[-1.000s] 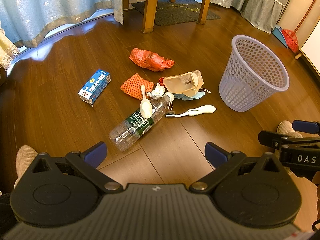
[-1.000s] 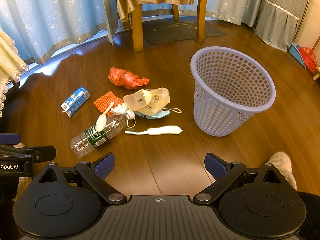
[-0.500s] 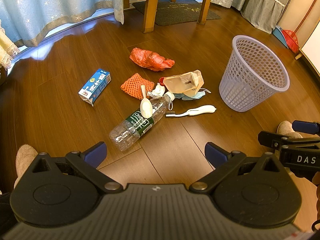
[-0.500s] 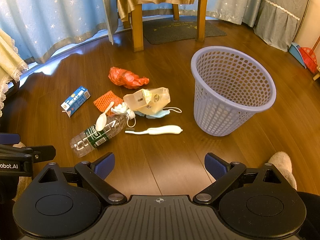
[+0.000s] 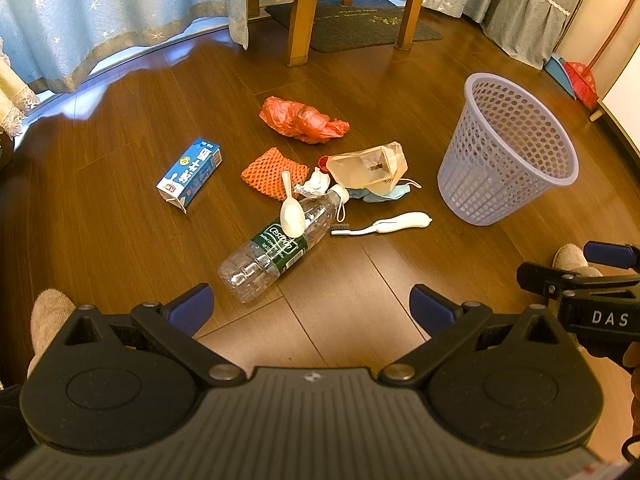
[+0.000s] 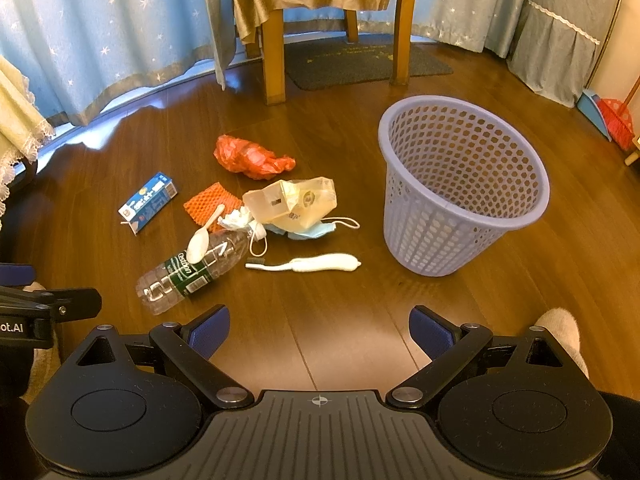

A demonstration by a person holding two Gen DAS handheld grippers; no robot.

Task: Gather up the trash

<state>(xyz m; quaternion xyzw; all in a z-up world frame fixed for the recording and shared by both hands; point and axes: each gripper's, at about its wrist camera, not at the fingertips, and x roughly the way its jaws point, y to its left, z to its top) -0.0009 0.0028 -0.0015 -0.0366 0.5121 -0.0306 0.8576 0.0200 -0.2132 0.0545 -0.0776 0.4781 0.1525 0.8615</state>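
Trash lies scattered on the wooden floor: a clear plastic bottle [image 5: 272,248] [image 6: 192,272] with a white spoon [image 5: 291,210] [image 6: 202,238] resting on it, a white toothbrush [image 5: 384,225] [image 6: 308,263], a blue milk carton [image 5: 190,174] [image 6: 148,202], an orange net [image 5: 272,172], a red plastic bag [image 5: 300,120] [image 6: 250,156], and a clear wrapper [image 5: 370,166] [image 6: 292,202] over a blue face mask. A lilac mesh bin [image 5: 508,148] [image 6: 460,184] stands upright to the right. My left gripper [image 5: 312,310] and right gripper [image 6: 319,332] both hover open and empty, short of the pile.
A wooden chair [image 6: 332,28] draped with a tan cloth stands behind the trash on a dark mat. Blue starred curtains line the back. A red broom and dustpan [image 6: 612,116] lean at the far right. A person's socked feet [image 5: 50,320] [image 6: 560,332] flank the grippers.
Both views have tilted up very slightly; the trash, the bin and both open grippers stand as before.
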